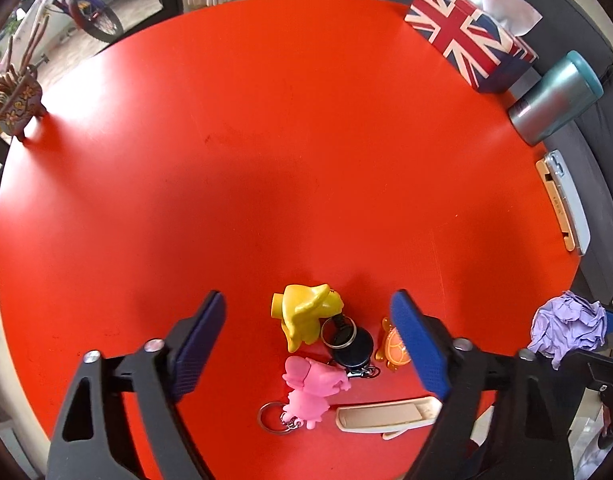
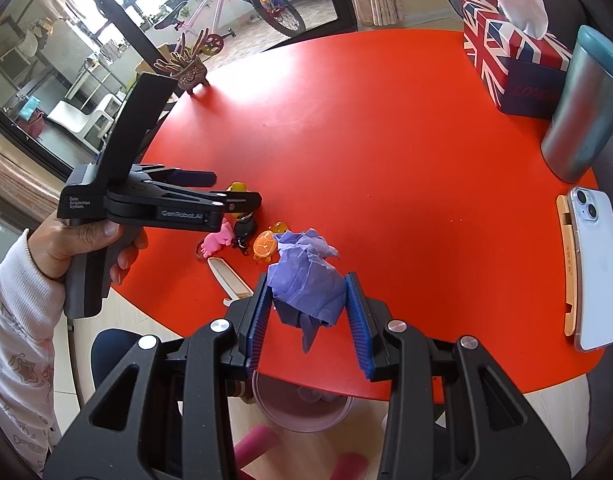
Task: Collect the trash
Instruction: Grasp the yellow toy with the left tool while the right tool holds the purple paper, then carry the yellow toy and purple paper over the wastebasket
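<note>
My right gripper (image 2: 309, 284) is shut on a crumpled purple paper ball (image 2: 306, 276) and holds it above the near edge of the round red table (image 2: 386, 160). The ball also shows at the right of the left wrist view (image 1: 568, 326). Below the table edge stands a round pink bin (image 2: 302, 404), partly hidden by the table. My left gripper (image 1: 310, 320) is open and empty, above a cluster of keychains: a yellow figure (image 1: 306, 312), a pink figure (image 1: 312, 388), a black reel (image 1: 352, 346) and an orange turtle (image 1: 394, 350).
A Union Jack tissue box (image 2: 502, 64), a teal tumbler (image 2: 582, 108), and a phone (image 2: 596, 268) on a wooden stand sit at the table's right. A small plant pot (image 2: 188, 70) stands at the far left. A beige flat piece (image 1: 386, 416) lies near the keychains.
</note>
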A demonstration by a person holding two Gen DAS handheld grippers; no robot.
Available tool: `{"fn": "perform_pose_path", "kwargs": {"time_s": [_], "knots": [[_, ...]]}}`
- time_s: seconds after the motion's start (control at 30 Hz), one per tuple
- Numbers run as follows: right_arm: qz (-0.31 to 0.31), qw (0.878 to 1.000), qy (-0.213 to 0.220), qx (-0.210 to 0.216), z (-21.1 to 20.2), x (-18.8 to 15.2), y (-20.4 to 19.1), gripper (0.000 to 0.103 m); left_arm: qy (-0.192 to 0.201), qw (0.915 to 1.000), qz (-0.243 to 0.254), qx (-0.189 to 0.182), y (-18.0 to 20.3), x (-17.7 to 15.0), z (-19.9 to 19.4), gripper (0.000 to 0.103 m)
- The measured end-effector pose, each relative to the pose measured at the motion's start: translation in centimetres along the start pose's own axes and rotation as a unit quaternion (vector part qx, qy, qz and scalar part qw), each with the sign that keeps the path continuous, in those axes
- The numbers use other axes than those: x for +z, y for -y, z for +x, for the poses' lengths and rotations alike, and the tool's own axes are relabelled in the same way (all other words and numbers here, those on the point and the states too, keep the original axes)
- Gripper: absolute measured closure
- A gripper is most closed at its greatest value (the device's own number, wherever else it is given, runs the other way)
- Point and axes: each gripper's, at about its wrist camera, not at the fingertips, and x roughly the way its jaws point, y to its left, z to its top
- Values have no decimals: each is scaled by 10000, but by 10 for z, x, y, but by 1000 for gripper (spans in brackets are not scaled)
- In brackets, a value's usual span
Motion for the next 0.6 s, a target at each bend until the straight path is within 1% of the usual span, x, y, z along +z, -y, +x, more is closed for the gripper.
{"fn": "perform_pose_path", "kwargs": {"time_s": [0.07,0.1,0.17,0.23,0.27,0.4,0.43,0.47,0.6], "knots": [[-2,10000,-10,9,1,0,0,66,-17,10000,-7,9,0,-1,2,34],[-3,10000,-16,15,1,0,-1,66,-29,10000,-16,13,-1,-3,3,36],[-8,10000,-23,20,2,0,-1,66,-38,10000,-28,17,-1,-3,4,44],[-9,10000,-24,29,2,0,-2,66,-25,10000,-49,13,-3,-4,5,45],[-11,10000,-26,28,2,0,-2,66,-38,10000,-49,-9,-3,-2,6,49],[-12,10000,-27,33,3,0,-1,66,-11,10000,-33,-62,-3,-2,7,54],[-11,10000,-27,31,3,0,-2,66,-3,10000,-25,-64,-3,-2,7,58],[-12,10000,-29,29,3,0,-2,66,5,10000,-21,-65,-3,-1,7,64],[-13,10000,-33,22,3,1,-2,66,48,10000,13,-80,-3,-2,7,65]]}}
